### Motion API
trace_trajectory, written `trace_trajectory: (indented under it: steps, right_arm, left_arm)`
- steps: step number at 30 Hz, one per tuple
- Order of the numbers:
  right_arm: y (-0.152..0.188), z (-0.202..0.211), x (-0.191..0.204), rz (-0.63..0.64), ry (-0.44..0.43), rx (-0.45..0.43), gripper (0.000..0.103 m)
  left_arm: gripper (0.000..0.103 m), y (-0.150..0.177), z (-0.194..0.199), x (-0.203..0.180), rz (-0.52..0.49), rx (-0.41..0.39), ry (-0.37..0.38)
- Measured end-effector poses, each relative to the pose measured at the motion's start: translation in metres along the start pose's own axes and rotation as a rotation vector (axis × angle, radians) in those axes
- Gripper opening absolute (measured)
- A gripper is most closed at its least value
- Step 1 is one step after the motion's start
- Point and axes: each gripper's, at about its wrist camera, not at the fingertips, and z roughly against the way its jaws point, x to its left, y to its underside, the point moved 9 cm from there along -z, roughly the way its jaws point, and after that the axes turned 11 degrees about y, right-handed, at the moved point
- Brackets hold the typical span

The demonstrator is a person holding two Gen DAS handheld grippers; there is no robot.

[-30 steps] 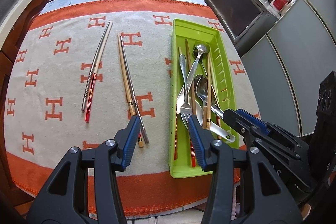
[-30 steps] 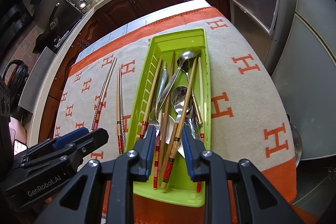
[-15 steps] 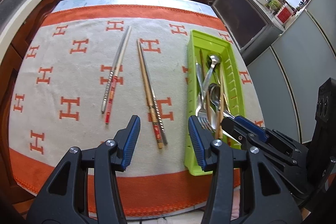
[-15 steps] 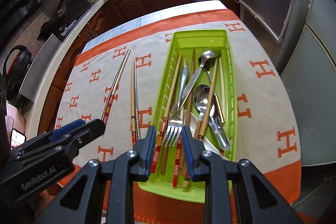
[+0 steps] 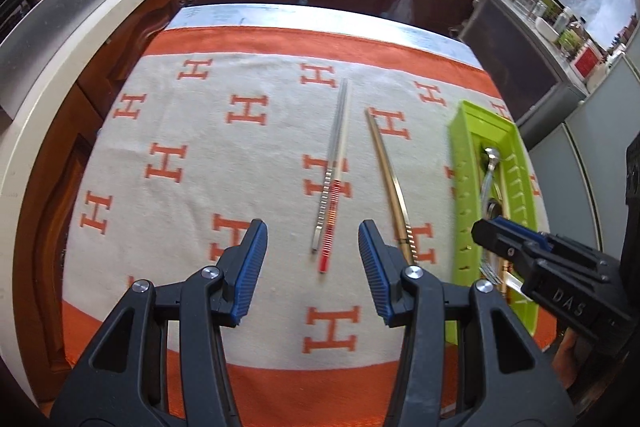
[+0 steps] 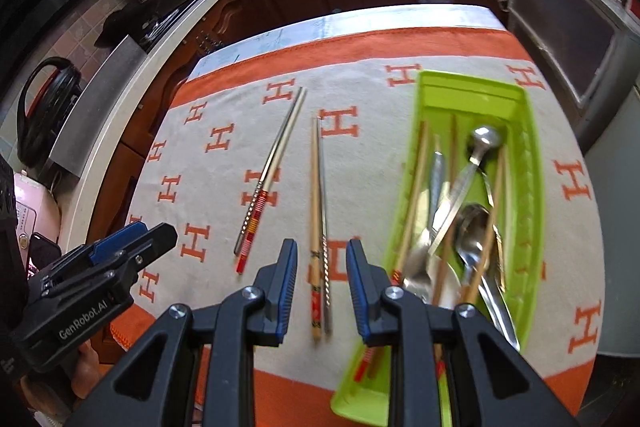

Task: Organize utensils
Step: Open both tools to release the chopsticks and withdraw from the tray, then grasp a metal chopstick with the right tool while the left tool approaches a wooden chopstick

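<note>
Right wrist view: right gripper (image 6: 322,281), fingers apart and empty, straddles the wooden-and-steel chopstick pair (image 6: 319,227) on the blanket beside the green tray (image 6: 532,187); closing could catch just one stick, rolling the other away

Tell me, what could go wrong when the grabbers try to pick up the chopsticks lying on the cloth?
The chopstick pairs lie flat on the soft cloth, so an open right gripper might snag fabric or catch only one stick. The green tray is already crowded, so added sticks could tangle with the spoons.
</note>
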Motion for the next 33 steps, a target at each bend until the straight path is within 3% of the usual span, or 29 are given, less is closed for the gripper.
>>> trace_trajectory:
  steps: [6, 8, 13, 20, 29, 33]
  right_arm:
    - [-0.017, -0.039, 0.021, 0.060, 0.015, 0.091, 0.025]
    - [-0.018, -0.053, 0.026, 0.087, 0.042, 0.121, 0.020]
    - [-0.014, -0.077, 0.023, 0.093, 0.081, 0.192, 0.013]
    - [-0.003, -0.093, 0.020, 0.116, 0.100, 0.249, 0.013]
    - [0.001, -0.099, 0.032, 0.165, 0.109, 0.205, 0.013]
    - [0.002, -0.097, 0.029, 0.088, 0.016, 0.233, 0.012]
  left_arm:
    - [0.044, -0.008, -0.014, 0.025, 0.028, 0.023, -0.012]
    - [0.044, -0.008, -0.018, 0.026, 0.036, 0.028, -0.006]
    - [0.044, -0.003, -0.026, 0.032, 0.052, 0.047, 0.009]
    - [0.044, 0.001, -0.035, 0.038, 0.080, 0.070, 0.029]
    - [0.044, 0.005, -0.043, 0.026, 0.060, 0.093, 0.041]
    - [0.044, 0.006, -0.044, 0.019, 0.043, 0.101, 0.044]
